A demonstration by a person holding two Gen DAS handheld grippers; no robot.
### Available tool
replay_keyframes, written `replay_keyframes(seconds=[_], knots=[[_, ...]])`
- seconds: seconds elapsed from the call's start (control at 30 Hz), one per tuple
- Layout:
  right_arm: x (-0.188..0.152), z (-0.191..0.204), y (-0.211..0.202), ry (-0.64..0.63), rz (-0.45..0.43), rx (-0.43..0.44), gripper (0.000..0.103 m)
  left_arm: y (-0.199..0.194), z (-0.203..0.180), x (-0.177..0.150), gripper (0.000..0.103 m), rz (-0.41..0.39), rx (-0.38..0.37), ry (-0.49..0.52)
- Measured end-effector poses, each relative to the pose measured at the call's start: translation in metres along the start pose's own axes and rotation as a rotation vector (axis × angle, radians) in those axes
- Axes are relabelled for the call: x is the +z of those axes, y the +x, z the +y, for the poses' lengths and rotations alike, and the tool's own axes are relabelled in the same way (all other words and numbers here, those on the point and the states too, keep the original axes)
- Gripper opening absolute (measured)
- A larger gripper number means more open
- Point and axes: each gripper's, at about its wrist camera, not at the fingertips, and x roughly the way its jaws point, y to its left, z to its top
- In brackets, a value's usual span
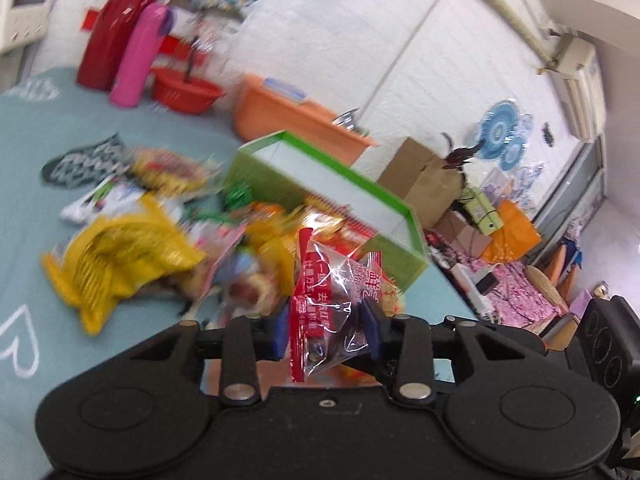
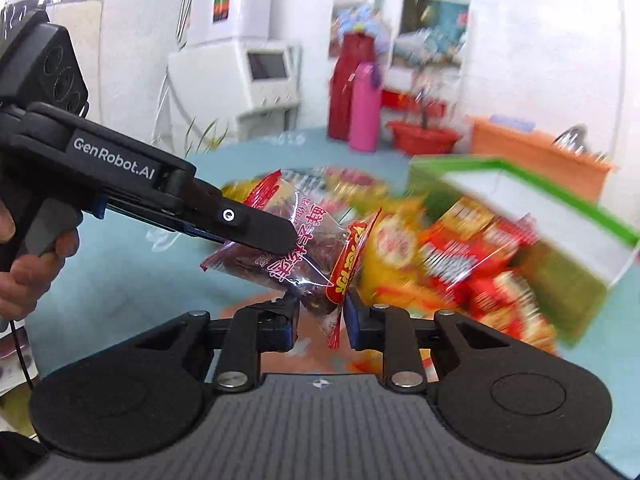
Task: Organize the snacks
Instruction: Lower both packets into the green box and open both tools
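Observation:
My left gripper (image 1: 325,326) is shut on a clear packet of dried red dates with red printed ends (image 1: 326,304), held above the table. In the right wrist view the same packet (image 2: 296,248) hangs from the left gripper's fingers (image 2: 264,228). My right gripper (image 2: 320,312) is shut on a yellow and red snack pouch (image 2: 354,264) by its sealed edge, right beside the date packet. A green box with a white inside (image 1: 340,192) stands behind a heap of snack bags (image 1: 132,256); the box also shows in the right wrist view (image 2: 560,216).
The table has a teal cloth (image 1: 24,216). At the back stand a red bottle (image 1: 120,24), a pink flask (image 1: 140,52), a red basin (image 1: 186,90) and an orange tub (image 1: 292,116). Cardboard boxes (image 1: 424,176) sit beyond the table's right edge.

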Motion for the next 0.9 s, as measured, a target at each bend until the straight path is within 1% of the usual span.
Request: replay_keyframes(seconds=[0.13, 0.23, 0.43, 0.53, 0.67, 0.9], knots=[[0.013, -0.021, -0.02, 0.027, -0.066, -0.056, 0.042, 0.014, -0.021, 0.023, 0.072, -0.024, -0.065, 0.046], [0.018, -0.038, -0.028, 0.04, -0.102, -0.113, 0.042, 0.036, -0.034, 0.04, 0.071, -0.023, -0.105, 0.081], [0.025, -0.076, -0.032, 0.098, -0.132, -0.213, 0.043, 0.09, -0.049, 0.066, 0.07, 0.011, -0.191, 0.11], [0.024, -0.095, -0.032, 0.126, -0.135, -0.255, 0.043, 0.118, -0.052, 0.075, 0.07, 0.034, -0.221, 0.11], [0.02, -0.121, -0.027, 0.158, -0.126, -0.298, 0.043, 0.151, -0.053, 0.083, 0.07, 0.064, -0.243, 0.114], [0.013, -0.155, -0.009, 0.208, -0.1, -0.326, 0.044, 0.195, -0.048, 0.092, 0.071, 0.107, -0.242, 0.11]])
